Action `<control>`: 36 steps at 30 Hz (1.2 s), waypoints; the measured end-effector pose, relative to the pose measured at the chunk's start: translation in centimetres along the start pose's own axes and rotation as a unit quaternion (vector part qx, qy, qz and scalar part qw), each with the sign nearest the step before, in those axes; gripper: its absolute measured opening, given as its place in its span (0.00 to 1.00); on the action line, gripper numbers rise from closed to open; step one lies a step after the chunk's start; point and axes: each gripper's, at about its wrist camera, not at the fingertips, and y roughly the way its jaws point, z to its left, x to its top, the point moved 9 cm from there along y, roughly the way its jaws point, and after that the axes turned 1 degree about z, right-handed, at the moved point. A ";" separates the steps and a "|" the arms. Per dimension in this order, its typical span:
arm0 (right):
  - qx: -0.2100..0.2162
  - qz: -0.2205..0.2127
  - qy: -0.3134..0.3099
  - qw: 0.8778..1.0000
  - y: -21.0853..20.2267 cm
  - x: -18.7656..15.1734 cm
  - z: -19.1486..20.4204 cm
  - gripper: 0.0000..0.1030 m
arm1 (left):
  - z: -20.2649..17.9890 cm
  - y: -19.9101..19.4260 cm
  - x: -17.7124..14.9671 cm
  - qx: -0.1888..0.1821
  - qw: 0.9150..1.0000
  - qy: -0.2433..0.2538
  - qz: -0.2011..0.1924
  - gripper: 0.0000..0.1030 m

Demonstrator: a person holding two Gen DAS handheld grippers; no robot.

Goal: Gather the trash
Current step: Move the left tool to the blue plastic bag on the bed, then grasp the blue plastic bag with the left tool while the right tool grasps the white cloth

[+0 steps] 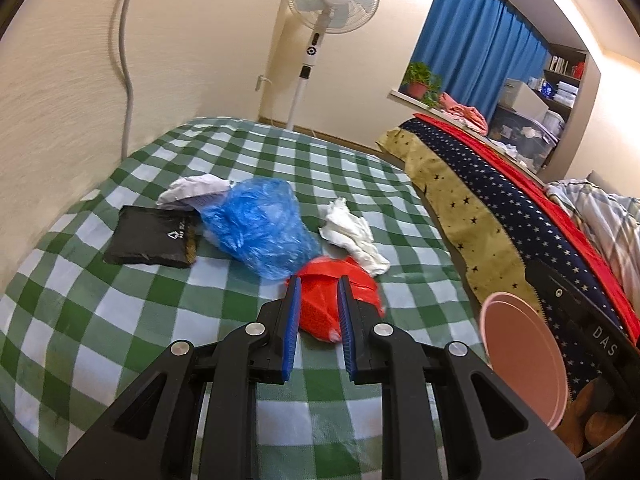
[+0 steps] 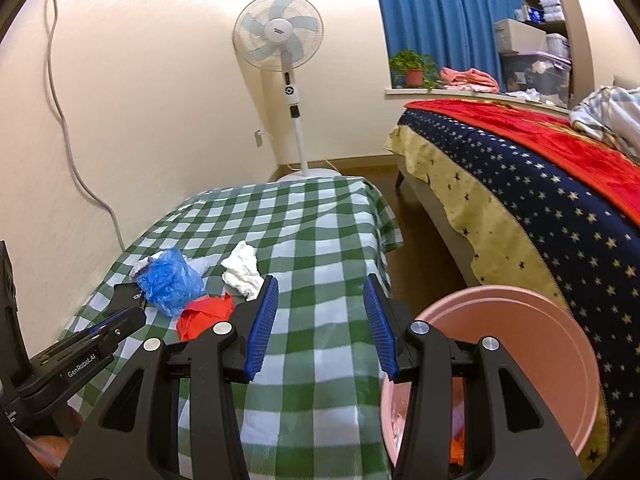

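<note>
Trash lies in a loose cluster at the centre of the left wrist view, on a counter (image 1: 120, 320) draped in green-and-white checked cloth: a crinkled, translucent blue plastic bag (image 1: 256, 228), a glossy red plastic bag (image 1: 324, 304), a crumpled white tissue (image 1: 352, 236), a flat matte black pouch (image 1: 152, 236) and a wad of white paper (image 1: 192, 190) partly hidden behind the blue one. The left gripper (image 1: 318, 328) has its 2 ribbed blue fingers set on either side of the red bag, narrowly parted; whether the pads actually press the plastic I cannot tell, since they cover its edges. In the right wrist view the right gripper (image 2: 320, 320) hangs with its fingers spread wide over bare cloth at centre frame, holding nothing. A smooth pink plastic bin (image 2: 520, 320) sits at lower right, its rim cut by the right finger and its contents mostly hidden; only scraps of orange and pale debris show inside.
</note>
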 end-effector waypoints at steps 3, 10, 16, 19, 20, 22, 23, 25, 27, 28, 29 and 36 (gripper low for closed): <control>0.011 -0.001 -0.014 1.000 1.1 0.5 0.8 0.44 | 0.8 0.5 0.4 0.010 1.000 -0.005 -0.002 0.18; 0.041 0.022 -0.041 0.998 4.5 0.8 3.2 0.44 | 3.0 1.4 1.7 0.039 0.999 -0.017 -0.008 0.18; 0.050 0.045 -0.048 0.997 7.3 0.7 4.3 0.44 | 4.3 2.6 2.6 0.054 0.998 -0.025 -0.006 0.18; 0.052 0.061 -0.043 0.996 9.1 0.5 4.6 0.44 | 5.0 3.3 2.9 0.061 0.997 -0.037 0.000 0.19; 0.054 0.067 -0.041 0.995 9.6 0.4 4.7 0.44 | 5.2 3.6 3.0 0.062 0.997 -0.041 0.002 0.22; 0.058 0.078 -0.039 0.994 10.7 0.3 5.0 0.44 | 5.4 4.1 2.9 0.065 0.997 -0.045 0.009 0.38; 0.059 0.083 -0.038 0.994 11.2 0.2 5.0 0.44 | 5.5 4.3 2.8 0.066 0.997 -0.047 0.011 0.44; 0.066 0.100 -0.034 0.992 12.2 -0.2 5.1 0.44 | 5.9 4.7 2.8 0.071 0.996 -0.053 0.015 0.44; 0.066 0.117 -0.028 0.991 13.3 -0.6 5.1 0.44 | 6.3 5.0 2.7 0.073 0.995 -0.060 0.020 0.45; 0.069 0.129 -0.025 0.989 14.0 -1.0 5.2 0.44 | 6.5 5.3 2.7 0.072 0.995 -0.066 0.024 0.45; 0.072 0.137 -0.024 0.988 14.4 -1.2 5.2 0.44 | 6.7 5.5 2.6 0.071 0.995 -0.071 0.028 0.45; 0.076 0.175 -0.030 0.981 16.1 -2.8 6.0 0.44 | 6.8 6.5 2.1 0.069 0.994 -0.078 0.043 0.45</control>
